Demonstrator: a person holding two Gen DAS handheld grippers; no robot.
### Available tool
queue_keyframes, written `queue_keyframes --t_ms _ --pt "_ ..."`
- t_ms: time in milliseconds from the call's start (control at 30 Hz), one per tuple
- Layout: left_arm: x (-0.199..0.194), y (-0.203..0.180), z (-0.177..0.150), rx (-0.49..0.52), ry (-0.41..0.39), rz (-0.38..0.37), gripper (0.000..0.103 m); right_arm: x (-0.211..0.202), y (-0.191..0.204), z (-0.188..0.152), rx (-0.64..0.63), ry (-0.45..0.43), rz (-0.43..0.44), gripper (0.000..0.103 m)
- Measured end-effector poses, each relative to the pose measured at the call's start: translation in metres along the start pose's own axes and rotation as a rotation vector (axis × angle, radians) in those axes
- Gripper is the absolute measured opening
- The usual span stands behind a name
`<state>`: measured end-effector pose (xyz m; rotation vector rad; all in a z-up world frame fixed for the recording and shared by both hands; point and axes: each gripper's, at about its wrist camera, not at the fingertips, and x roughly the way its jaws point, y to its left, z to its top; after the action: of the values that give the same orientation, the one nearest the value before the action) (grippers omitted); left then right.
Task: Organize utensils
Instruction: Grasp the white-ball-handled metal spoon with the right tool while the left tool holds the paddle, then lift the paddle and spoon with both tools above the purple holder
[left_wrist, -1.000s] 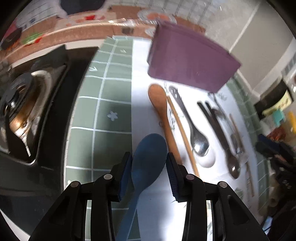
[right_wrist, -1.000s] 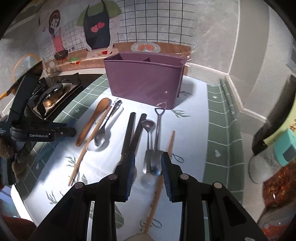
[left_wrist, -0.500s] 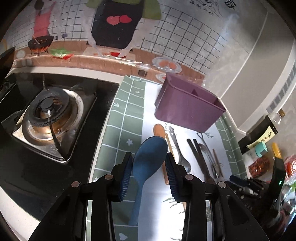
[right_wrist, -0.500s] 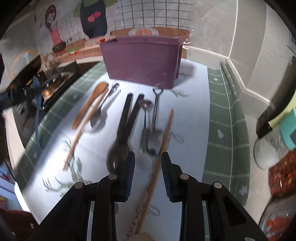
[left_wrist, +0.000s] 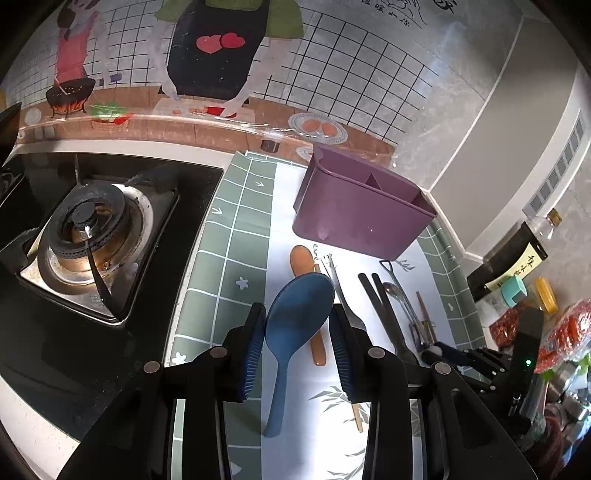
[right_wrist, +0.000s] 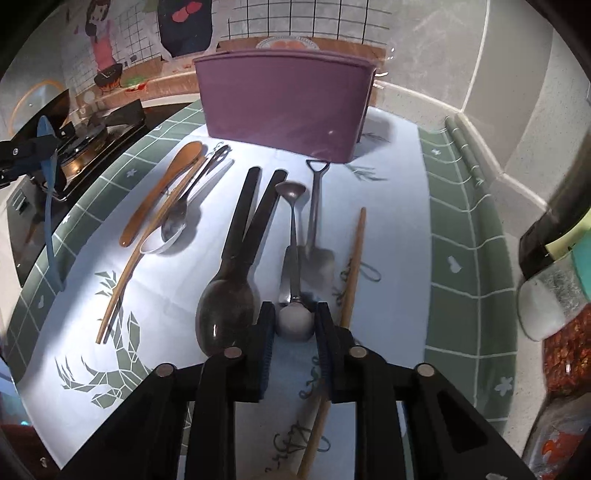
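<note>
While held, blue spoon (left_wrist: 297, 314) between left tool (left_wrist: 297, 345) pads

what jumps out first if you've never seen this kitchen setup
The blue rice paddle held up between the fingers of the left gripper, above the counter, catches the eye first. Behind it stands the purple utensil holder at the back of the white mat, with a row of spoons and chopsticks laid out in front. The right gripper sits low over a small metal spoon.
</note>
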<state>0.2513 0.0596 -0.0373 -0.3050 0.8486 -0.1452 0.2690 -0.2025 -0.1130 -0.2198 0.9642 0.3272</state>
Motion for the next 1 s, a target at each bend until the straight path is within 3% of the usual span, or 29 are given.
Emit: queue_keyframes --t_ms 167,367,533,600,667,833,1000 --pt "-0.002 -0.004 0.002 0.005 -0.008 -0.008 0.036 -0.037 -0.001 0.013 -0.026 -0.141 -0.059 0.020" --pt "-0.002 -0.014 0.002 0.020 -0.014 -0.016 0.036 -0.090 -0.022 0.044 0.091 -0.351 -0.058 0.020" --pt "-0.004 -0.019 0.001 0.028 -0.025 -0.011 0.034 -0.101 -0.032 0.059 0.155 -0.391 -0.029 0.020" --pt "-0.009 -0.022 0.005 0.034 -0.047 -0.008 0.011 -0.105 -0.034 0.062 0.170 -0.395 -0.023 0.020" --pt "-0.016 -0.026 0.014 0.044 -0.072 -0.018 0.010 -0.112 -0.034 0.066 0.183 -0.407 -0.019 0.020" --pt "-0.044 -0.048 0.046 0.117 -0.195 -0.033 0.008 -0.153 -0.032 0.077 0.177 -0.529 -0.016 0.020" --pt "-0.037 -0.048 0.060 0.120 -0.182 -0.011 0.010 -0.178 -0.030 0.089 0.159 -0.580 -0.014 0.020"
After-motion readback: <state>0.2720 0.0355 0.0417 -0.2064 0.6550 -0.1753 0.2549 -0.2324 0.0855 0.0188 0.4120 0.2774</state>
